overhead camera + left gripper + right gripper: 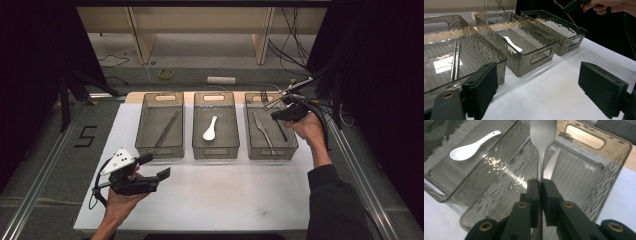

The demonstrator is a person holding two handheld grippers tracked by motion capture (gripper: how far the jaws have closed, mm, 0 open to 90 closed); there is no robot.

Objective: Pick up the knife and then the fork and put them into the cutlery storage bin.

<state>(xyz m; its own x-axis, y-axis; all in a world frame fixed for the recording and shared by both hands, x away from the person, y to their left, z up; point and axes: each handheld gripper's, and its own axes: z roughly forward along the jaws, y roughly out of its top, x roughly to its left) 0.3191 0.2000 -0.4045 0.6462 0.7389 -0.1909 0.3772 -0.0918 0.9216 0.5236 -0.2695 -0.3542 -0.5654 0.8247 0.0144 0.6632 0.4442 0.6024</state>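
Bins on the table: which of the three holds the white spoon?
The middle bin; the white spoon lies in it. The left bin holds chopsticks, the right bin a knife.

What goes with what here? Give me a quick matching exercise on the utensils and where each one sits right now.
Things:
1. chopsticks
2. white spoon
3. knife
4. fork

Places:
A. middle bin
B. clamped in the right gripper above the right bin
C. left bin
D. lying on the floor of the right bin

Pairs: 1-C, 2-A, 3-D, 4-B
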